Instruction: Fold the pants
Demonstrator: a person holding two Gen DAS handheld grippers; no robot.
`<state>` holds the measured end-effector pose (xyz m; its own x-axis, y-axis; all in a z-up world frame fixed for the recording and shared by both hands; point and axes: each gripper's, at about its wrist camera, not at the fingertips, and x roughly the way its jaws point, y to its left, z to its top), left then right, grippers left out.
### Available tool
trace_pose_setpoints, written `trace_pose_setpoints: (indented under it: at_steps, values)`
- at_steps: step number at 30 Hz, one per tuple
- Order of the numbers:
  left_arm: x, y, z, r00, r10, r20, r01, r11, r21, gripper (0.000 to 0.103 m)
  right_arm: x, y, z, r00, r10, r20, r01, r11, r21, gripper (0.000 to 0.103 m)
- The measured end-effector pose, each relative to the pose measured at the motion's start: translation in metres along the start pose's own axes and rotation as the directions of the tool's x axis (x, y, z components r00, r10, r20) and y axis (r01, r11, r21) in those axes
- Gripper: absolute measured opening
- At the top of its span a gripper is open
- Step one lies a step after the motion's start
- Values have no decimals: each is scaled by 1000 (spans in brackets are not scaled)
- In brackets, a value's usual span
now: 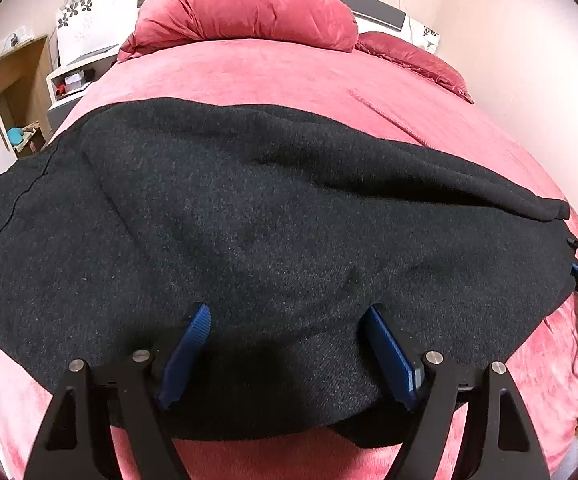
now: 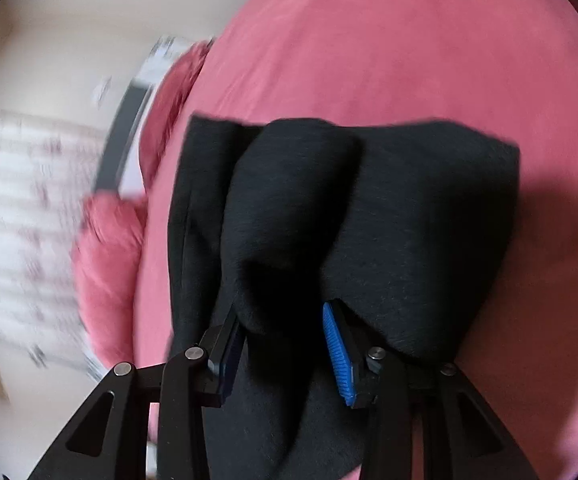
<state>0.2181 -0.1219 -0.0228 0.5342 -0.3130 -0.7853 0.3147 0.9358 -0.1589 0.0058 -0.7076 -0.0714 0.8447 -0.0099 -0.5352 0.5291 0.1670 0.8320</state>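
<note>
Dark charcoal pants (image 1: 249,220) lie spread across the pink bed (image 1: 289,76), folded lengthwise. My left gripper (image 1: 289,312) hovers over their near edge with its jaws wide apart; its blue pads (image 1: 187,356) grip nothing. At the pants' right end, the right gripper (image 1: 577,264) shows at the frame's edge. In the right wrist view the pants (image 2: 409,220) are bunched, and a rounded fold of them bulges between the fingers of my right gripper (image 2: 281,312). The right blue pad (image 2: 339,354) shows its bare face, apart from the cloth. This view is blurred.
A large pink duvet roll (image 1: 245,8) and a pink pillow (image 1: 409,56) sit at the head of the bed. A white nightstand (image 1: 73,80) and a wooden cupboard (image 1: 9,92) stand at the left. A wall (image 1: 529,60) runs along the bed's right side.
</note>
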Motion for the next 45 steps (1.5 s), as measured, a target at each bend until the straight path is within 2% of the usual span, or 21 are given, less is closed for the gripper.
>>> trace_pose_setpoints:
  at_steps: [2,4,8,11,12,14,17,19,21,23,25,27,28,33,35,36,37,38,43,44,45]
  values:
    - [-1,0,-1,1000,3,-3,-3,1000,8,81,2,-7,2,996,56,64,-62,995,83,34]
    - [-3,0,-2,1000,6,-12,-6,1000,21,80,4,-2,8,992,103,72,-111,988,107,9]
    - [-8,-3,5,1000,-24,-11,24,999,34,42,-30,50,14,975,192,107,-187,981,-53,6]
    - [-14,0,2,999,-43,-16,44,998,54,30,-80,74,1,964,220,152,-194,966,-171,5]
    - [-15,2,1,998,-52,-19,53,997,53,28,-91,69,-4,966,196,169,-163,968,-191,4]
    - [-16,7,-1,997,-70,-24,71,997,40,28,-94,50,-1,981,23,190,17,978,-207,4]
    - [-18,12,0,996,-80,-32,81,996,25,28,-62,-4,12,989,-144,32,146,982,-122,6]
    - [-19,13,1,996,-77,-39,78,996,36,28,-57,-24,13,994,-112,16,113,990,-79,6]
    - [-20,11,0,997,-68,-44,71,995,65,28,-58,-20,15,990,-137,47,141,984,-105,11]
    - [-21,10,-1,996,-69,-52,73,994,75,28,-65,-1,9,967,-225,124,245,952,-182,17]
    - [-21,11,-1,996,-70,-58,74,995,73,30,-69,36,-6,911,-302,282,376,887,-266,23]
    - [-21,13,-2,995,-74,-65,78,995,64,32,-75,57,-9,858,-331,394,455,844,-284,33]
    - [-20,16,-3,995,-73,-67,77,995,59,34,-71,71,-11,853,-304,424,452,836,-310,33]
    - [-17,23,-4,996,-65,-60,68,997,37,47,-23,117,-7,867,-307,392,457,803,-382,34]
    - [-16,22,-6,997,-53,-49,55,997,49,49,7,127,0,936,-254,245,338,844,-417,39]
    - [-16,21,-7,998,-47,-43,49,997,54,51,32,130,4,952,-275,135,306,858,-413,39]
    - [-17,21,-7,999,-41,-36,43,998,53,52,49,130,4,949,-307,77,311,859,-406,39]
    - [-17,20,-7,999,-40,-33,41,998,48,55,71,133,3,929,-370,22,346,846,-406,39]
    - [-23,28,-11,998,-62,-14,62,998,13,64,118,130,9,857,-516,-6,486,811,-325,39]
    - [-24,31,-12,998,-64,-13,64,998,17,64,119,132,10,857,-516,15,494,812,-310,38]
    - [-24,31,-12,998,-66,-11,67,998,19,65,121,135,11,853,-521,25,501,806,-315,21]
